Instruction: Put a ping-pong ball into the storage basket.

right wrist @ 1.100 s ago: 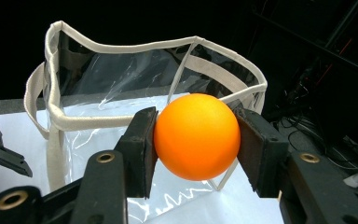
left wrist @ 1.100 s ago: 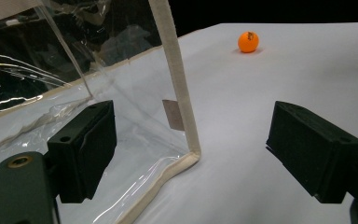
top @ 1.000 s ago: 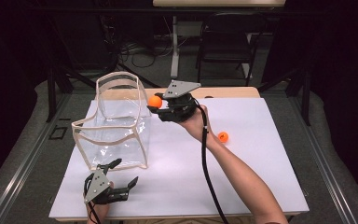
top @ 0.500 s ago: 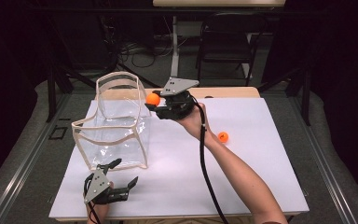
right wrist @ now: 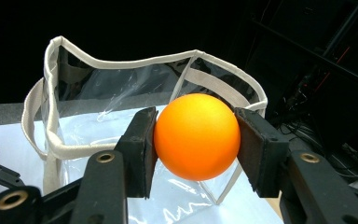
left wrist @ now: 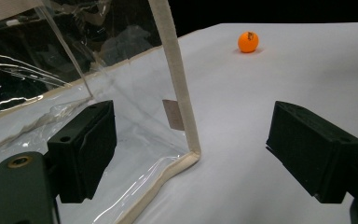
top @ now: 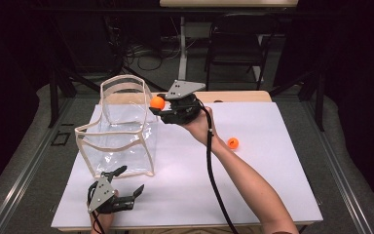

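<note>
A clear plastic bag (top: 121,129) with cream trim stands open on the white table (top: 253,185). My right gripper (top: 161,106) is shut on an orange ball (top: 157,102) and holds it in the air by the bag's far right rim. In the right gripper view the ball (right wrist: 196,136) sits pressed between both pads, with the bag's (right wrist: 121,88) opening just beyond. My left gripper (top: 126,183) stands open at the table's front, by the bag's near right corner (left wrist: 186,154). Between its jaws lies that corner's trim. A second orange ball (top: 233,143) lies on the table at the right, also visible from the left gripper (left wrist: 248,41).
The table's front edge runs just below my left hand. A wooden strip (top: 238,96) borders the table's far side. Black stands, cables and a chair (top: 233,48) fill the dark room behind.
</note>
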Tool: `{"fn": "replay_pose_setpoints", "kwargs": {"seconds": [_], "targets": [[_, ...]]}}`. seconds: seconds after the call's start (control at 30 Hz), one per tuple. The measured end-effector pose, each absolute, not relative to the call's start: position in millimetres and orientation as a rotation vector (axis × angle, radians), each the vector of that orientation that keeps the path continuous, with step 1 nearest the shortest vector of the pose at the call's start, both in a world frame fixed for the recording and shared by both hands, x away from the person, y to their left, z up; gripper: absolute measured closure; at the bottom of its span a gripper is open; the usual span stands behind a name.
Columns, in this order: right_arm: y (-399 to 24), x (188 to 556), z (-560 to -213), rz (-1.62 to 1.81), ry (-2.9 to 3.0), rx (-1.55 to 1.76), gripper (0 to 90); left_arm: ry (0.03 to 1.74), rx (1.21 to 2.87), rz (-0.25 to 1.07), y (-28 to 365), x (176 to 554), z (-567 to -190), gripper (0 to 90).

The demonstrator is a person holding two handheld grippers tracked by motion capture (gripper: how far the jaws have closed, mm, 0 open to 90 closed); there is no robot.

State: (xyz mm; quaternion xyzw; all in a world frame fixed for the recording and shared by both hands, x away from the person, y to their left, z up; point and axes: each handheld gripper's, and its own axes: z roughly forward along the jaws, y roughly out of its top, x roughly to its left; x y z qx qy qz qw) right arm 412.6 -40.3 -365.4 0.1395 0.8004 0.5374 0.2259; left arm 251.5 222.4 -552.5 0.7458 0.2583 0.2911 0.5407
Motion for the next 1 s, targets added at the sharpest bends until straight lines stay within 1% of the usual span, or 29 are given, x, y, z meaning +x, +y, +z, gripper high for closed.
{"fn": "replay_pose_setpoints", "kwargs": {"seconds": [1.0], "targets": [[-29.9, 411.9, -360.3, 1.495, 2.197, 0.362, 50.9, 0.615, 1.770, 0.693, 222.5, 251.4, -552.5, 15.5]]}}
